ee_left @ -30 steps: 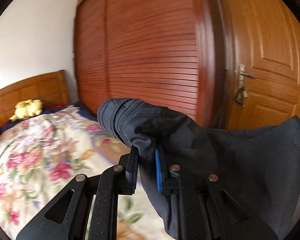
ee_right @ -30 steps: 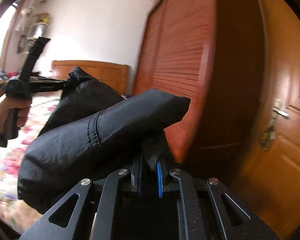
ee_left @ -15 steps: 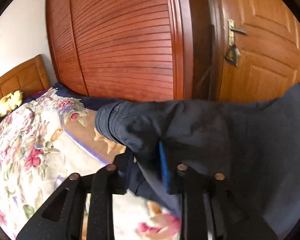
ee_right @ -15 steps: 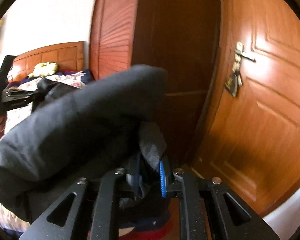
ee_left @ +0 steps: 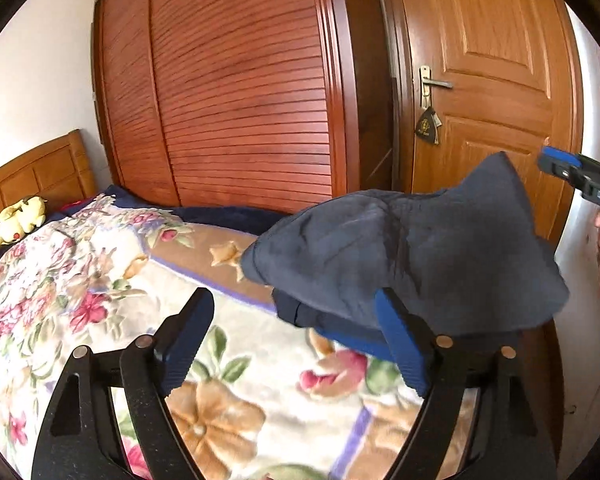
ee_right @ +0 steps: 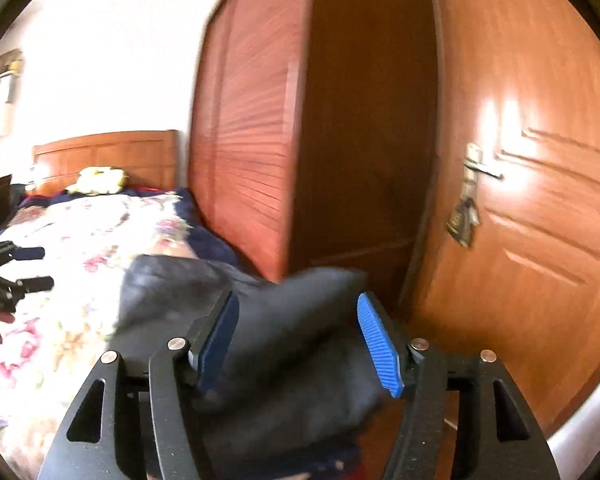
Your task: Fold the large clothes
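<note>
Item: dark garment (ee_left: 412, 256), padded, navy to black; large clothing piece in the course of folding. Location: near corner of the bed, over the floral blanket (ee_left: 72, 280), bunched and not yet flat.

Left gripper (ee_left: 300, 344): jaws have just been opening and stand wide. In the left wrist view the garment lies from 12 to 2 o'clock of the fingers, draped over the right pad, clear of the left one; nothing is pinched.

Right gripper (ee_right: 300, 344): jaws have just been opening, moderately wide. In the right wrist view cloth fills the gap between the blue pads, bulging toward 11 o'clock; the pads do not appear to press on it. Picture blurred, contact uncertain.

Long axis: runs roughly from 9 to 3 o'clock in the left wrist view, between the two grippers, a blunt rounded end pointing at 9 o'clock, a peaked corner at 1 o'clock. Judged nearer the right gripper, which has the bulk between its fingers.

Surroundings: slatted wardrobe doors (ee_left: 240, 100) at 12 o'clock, panelled door (ee_left: 492, 80) at 1 o'clock, headboard (ee_left: 32, 168) and yellow plush toy (ee_left: 18, 218) at 10 o'clock.
</note>
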Action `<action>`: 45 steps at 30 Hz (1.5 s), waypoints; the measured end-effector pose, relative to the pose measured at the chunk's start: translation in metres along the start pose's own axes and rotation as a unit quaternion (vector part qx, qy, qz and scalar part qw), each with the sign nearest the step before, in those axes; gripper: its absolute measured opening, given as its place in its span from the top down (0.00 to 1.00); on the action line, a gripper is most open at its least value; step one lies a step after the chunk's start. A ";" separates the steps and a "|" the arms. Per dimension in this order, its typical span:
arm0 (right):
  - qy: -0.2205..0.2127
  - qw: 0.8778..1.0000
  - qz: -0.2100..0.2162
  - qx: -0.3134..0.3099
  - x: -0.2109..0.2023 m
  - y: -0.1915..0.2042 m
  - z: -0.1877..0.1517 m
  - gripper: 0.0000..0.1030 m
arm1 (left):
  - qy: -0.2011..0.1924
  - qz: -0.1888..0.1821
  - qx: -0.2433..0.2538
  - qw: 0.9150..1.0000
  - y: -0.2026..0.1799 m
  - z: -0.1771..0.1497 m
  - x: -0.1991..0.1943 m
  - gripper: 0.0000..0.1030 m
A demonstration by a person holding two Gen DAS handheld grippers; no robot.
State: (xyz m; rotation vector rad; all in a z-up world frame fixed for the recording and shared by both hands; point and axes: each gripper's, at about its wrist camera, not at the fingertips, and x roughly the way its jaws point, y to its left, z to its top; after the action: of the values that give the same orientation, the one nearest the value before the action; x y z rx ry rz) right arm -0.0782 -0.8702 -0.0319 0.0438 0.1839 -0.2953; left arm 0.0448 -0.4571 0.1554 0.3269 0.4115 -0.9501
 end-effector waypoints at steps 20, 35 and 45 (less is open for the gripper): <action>0.087 0.994 -0.058 -0.014 0.062 0.039 0.003 0.37 | -0.022 0.051 -0.045 0.997 0.048 -0.072 -0.115 0.17; 0.028 0.979 0.200 -0.028 -0.017 0.277 -0.005 0.22 | -0.026 0.202 -0.120 0.972 0.133 -0.178 -0.228 0.17; 0.024 0.954 0.298 -0.027 -0.042 0.400 -0.043 0.21 | -0.017 0.296 -0.167 0.940 0.190 -0.247 -0.283 0.17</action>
State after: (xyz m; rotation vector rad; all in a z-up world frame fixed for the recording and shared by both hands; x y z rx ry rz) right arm -0.0074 -0.4726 -0.0599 0.0501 0.2188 0.3155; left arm 0.0098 -0.0422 0.0915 0.1084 0.4014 -0.2867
